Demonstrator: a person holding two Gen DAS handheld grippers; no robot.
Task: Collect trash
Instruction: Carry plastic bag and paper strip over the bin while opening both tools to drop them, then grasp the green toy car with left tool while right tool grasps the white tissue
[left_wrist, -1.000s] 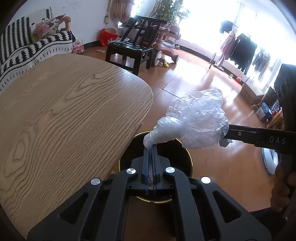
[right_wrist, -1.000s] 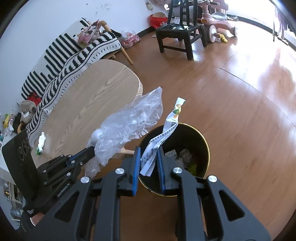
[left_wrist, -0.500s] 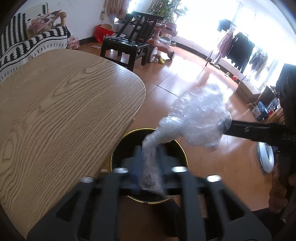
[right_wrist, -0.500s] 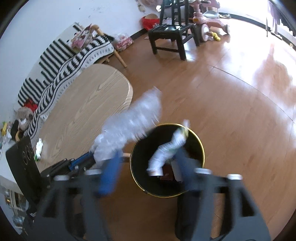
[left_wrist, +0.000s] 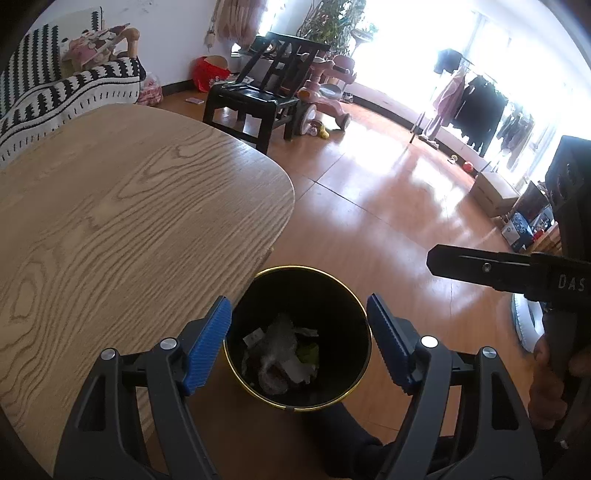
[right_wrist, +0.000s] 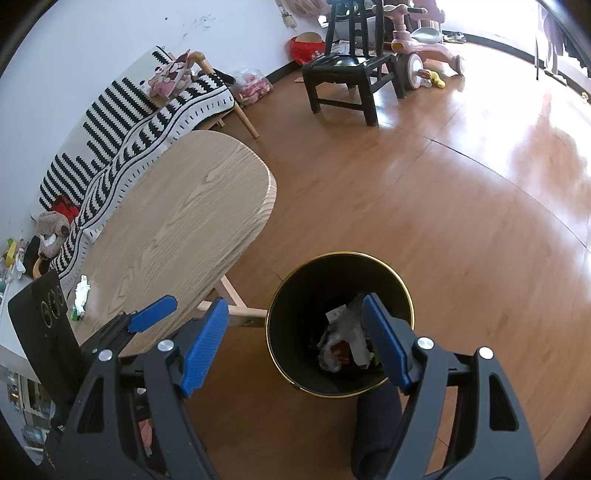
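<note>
The oval light-wood table (left_wrist: 110, 236) filled the left of the left wrist view, w/ a rounded end toward the glossy orange-brown wood floor (left_wrist: 369, 206). A black-and-white striped sofa cover (right_wrist: 122, 122) ran along the far left wall, and a black wooden chair (left_wrist: 255, 99) stood far, just in front of a pink kids' ride-on toy (left_wrist: 325, 88).

The round black trash bin w/ gold rim (left_wrist: 297, 336) sat on the floor, near, just right of the table's end. Inside it lay crumpled clear plastic and paper trash (left_wrist: 284, 354), plus a small white slip and a green scrap, all at the bottom.

The left gripper (left_wrist: 299, 339) was spread wide, nothing between its blue ribbed pads (left_wrist: 207, 343); it hung above the bin, w/ the bin mouth showing between the fingers. The right gripper (right_wrist: 291, 339) was likewise spread wide and held nothing, above the bin's near-left side, its right blue pad over the bin opening. In the right wrist view the left gripper showed at near left, over the table edge.

A small white crumpled tissue (right_wrist: 82, 291) w/ a green bit beside it lay on the table's near-left part, well apart from the bin.
</note>
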